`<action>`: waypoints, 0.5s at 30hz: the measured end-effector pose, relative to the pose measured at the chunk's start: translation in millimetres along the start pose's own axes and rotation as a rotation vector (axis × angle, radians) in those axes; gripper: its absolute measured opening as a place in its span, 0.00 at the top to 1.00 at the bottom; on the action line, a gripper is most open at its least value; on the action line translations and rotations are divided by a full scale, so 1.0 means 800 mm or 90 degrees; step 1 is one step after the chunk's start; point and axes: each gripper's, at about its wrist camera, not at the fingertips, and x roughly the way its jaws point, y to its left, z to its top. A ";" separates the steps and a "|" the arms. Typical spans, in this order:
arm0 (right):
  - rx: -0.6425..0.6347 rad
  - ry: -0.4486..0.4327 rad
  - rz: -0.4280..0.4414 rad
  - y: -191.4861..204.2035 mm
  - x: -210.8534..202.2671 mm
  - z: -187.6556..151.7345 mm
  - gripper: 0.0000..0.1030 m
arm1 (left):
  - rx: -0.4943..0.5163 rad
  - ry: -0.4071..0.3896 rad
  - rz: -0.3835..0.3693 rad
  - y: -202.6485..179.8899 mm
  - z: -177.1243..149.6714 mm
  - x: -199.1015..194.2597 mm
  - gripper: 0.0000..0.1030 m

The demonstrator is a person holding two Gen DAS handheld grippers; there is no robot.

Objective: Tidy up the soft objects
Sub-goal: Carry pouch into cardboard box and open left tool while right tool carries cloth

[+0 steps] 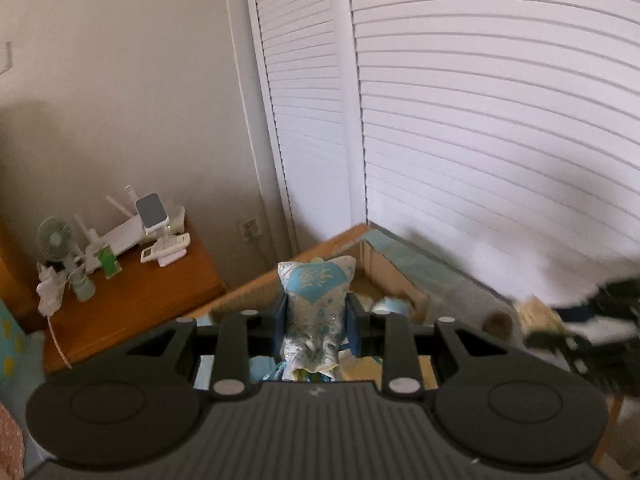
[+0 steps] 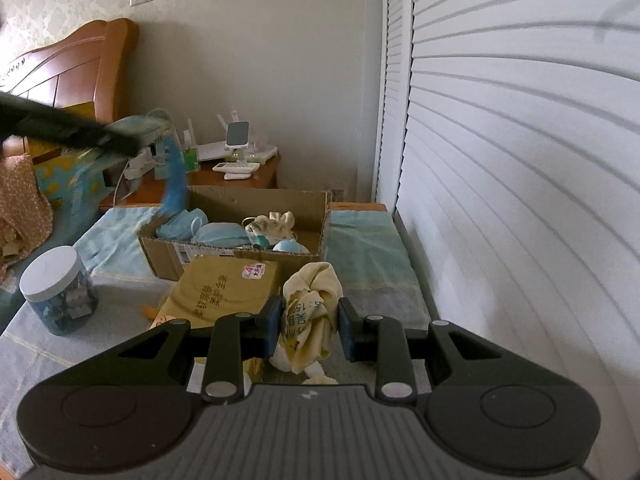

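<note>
Task partly done, by appearance: the cardboard box (image 2: 256, 216) on the bed (image 2: 372, 236) already contains blue face masks (image 2: 208, 232) and a cream cloth bundle (image 2: 276, 222). Left tongs (image 1: 316, 312), raised over the box, pinch a blue-and-silver embroidered sachet (image 1: 316, 296). Right tongs (image 2: 308, 328), narrowly spread, bracket a cream printed cloth pouch (image 2: 312, 312); grip uncertain
</note>
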 end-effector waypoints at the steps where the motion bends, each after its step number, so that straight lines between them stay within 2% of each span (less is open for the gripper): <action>1: 0.002 0.000 0.000 -0.001 -0.001 0.001 0.67 | 0.001 0.006 -0.001 0.002 0.006 0.012 0.73; 8: 0.006 -0.008 -0.004 -0.006 -0.007 0.004 0.67 | 0.001 0.059 0.012 0.010 0.027 0.094 0.73; 15: 0.007 -0.012 -0.005 -0.008 -0.012 0.007 0.67 | -0.018 0.072 0.029 0.011 0.021 0.150 0.73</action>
